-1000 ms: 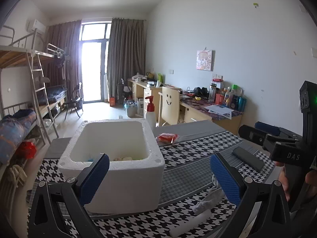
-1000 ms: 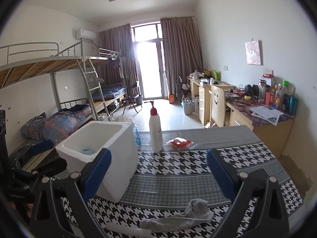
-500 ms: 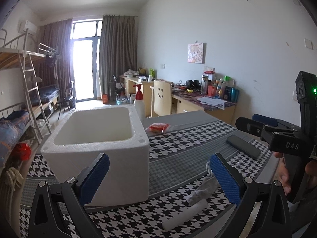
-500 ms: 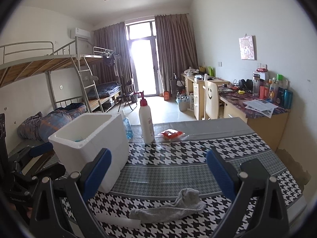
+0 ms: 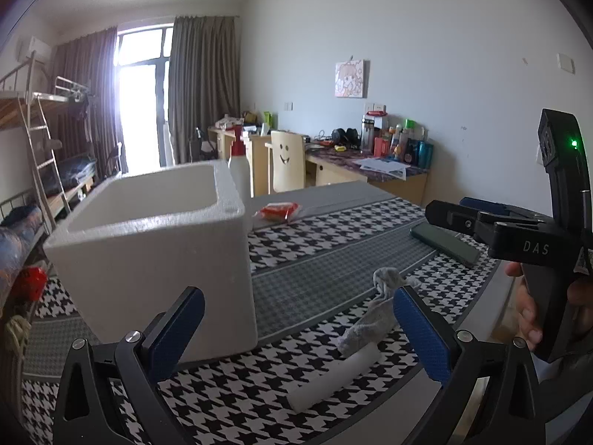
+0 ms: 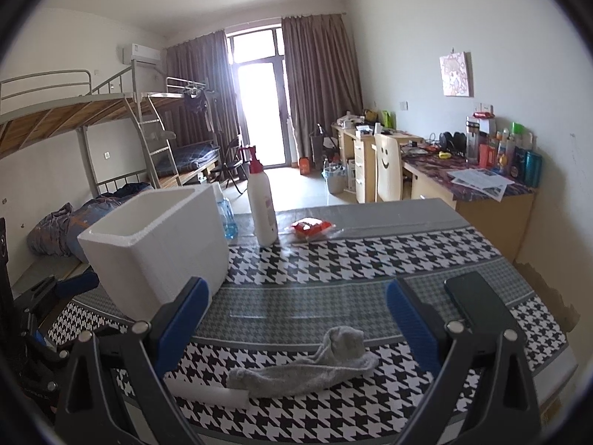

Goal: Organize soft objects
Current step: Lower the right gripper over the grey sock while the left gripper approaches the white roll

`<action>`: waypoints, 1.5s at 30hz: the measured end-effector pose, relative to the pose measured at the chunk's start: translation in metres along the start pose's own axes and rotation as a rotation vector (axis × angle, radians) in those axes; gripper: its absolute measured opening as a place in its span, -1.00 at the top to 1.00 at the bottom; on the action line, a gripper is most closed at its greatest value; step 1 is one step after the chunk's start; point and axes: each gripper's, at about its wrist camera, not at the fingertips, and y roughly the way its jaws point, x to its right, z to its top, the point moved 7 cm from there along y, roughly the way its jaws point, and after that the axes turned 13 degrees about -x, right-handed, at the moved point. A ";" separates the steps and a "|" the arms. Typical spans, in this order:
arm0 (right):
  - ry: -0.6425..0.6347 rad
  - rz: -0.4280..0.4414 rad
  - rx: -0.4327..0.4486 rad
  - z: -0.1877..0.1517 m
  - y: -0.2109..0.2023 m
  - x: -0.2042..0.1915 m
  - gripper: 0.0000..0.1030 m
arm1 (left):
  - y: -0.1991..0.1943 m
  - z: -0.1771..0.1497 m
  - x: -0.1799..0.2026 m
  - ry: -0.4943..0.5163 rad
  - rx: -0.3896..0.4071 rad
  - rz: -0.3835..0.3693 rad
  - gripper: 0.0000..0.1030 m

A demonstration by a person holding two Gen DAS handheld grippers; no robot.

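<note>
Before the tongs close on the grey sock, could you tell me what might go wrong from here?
1. The grey sock drapes over one end of a white roll, so a low pinch by the right tongs may drag the roll along.
2. The dark phone lies right beside the right-hand finger; a sideways sweep could knock it.
3. The foam box looks light and may slide if bumped.

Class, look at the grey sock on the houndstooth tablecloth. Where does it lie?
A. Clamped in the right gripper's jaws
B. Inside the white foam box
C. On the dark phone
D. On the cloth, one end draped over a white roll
D: the grey sock lies on the tablecloth, one end over the white roll, outside the foam box.
</note>
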 end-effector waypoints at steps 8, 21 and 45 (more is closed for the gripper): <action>0.017 -0.001 -0.020 -0.007 0.005 0.006 -0.91 | 0.011 -0.013 0.006 0.037 -0.025 0.016 -0.98; 0.036 -0.019 -0.069 -0.022 0.015 0.012 -0.91 | 0.031 -0.033 0.015 0.081 -0.102 -0.019 -0.98; 0.084 -0.015 -0.153 -0.048 0.036 0.023 -0.91 | 0.061 -0.056 0.034 0.161 -0.227 -0.082 -0.89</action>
